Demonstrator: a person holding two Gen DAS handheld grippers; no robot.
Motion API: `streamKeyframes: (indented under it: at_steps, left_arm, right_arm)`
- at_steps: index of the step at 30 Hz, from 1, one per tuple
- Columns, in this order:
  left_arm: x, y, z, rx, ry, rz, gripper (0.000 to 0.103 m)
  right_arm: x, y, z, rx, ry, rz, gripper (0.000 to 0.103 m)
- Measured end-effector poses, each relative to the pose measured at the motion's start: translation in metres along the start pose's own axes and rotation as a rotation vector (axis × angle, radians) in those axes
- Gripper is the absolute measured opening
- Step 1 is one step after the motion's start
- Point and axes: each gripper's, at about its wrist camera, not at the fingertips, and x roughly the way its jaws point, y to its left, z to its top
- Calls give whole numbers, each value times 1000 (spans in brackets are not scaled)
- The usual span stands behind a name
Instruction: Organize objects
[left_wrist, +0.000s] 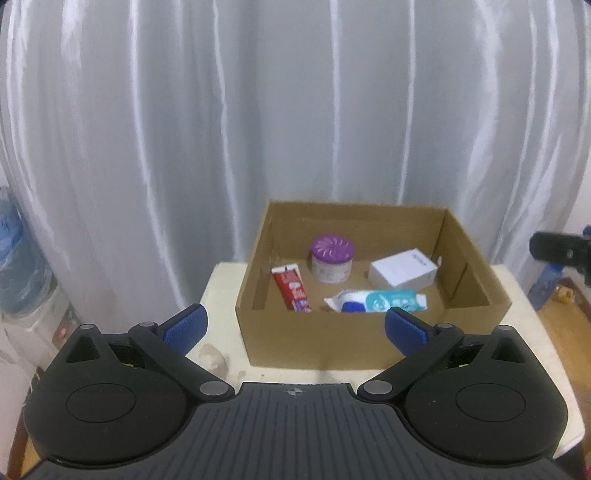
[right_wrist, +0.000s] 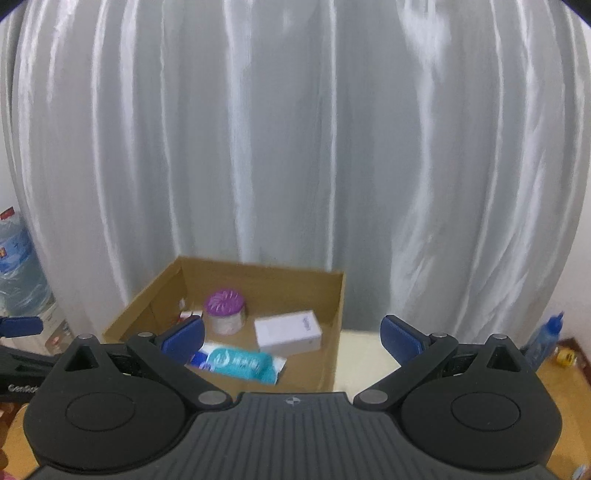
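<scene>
- Table edge at lower left of the left wrist view: the cream table (left_wrist: 221, 291) shows a scuffed patch near its front, and anything lifted out of the box and dropped there could roll off; nothing lies there now
- Left gripper (left_wrist: 295, 325): blue pads spread wide, nothing held, hanging in front of the cardboard box (left_wrist: 314, 343); a low approach could catch the near wall and shove the box back towards the curtain
- Red toothpaste box (left_wrist: 291, 288), left of the box interior, leans against the wall; its tilt may make a pinch slip
- Purple-lidded jar (left_wrist: 331, 260) stands at centre back; round and upright, it could tip if knocked from the side
- Teal tube (left_wrist: 380, 301) lies flat along the near wall, centre of frame; soft, likely to squash or slide
- White carton (left_wrist: 402, 273) lies to the right, near the tube; little room for a finger between them
- Right gripper (right_wrist: 291, 334): equally wide open and empty, its view blurred; both grippers reaching in together could collide
</scene>
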Motion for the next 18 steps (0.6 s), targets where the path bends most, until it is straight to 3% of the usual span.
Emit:
streamKeyframes:
  at_steps: [7,18]
  left_arm:
    - [29,-3,-1,5,97,4,103]
    - [57,-12,8,22,172,-51,103]
  right_arm:
    - [31,6,-18,83,167,1,103]
    - [48,14,-19,111,209,-4,103]
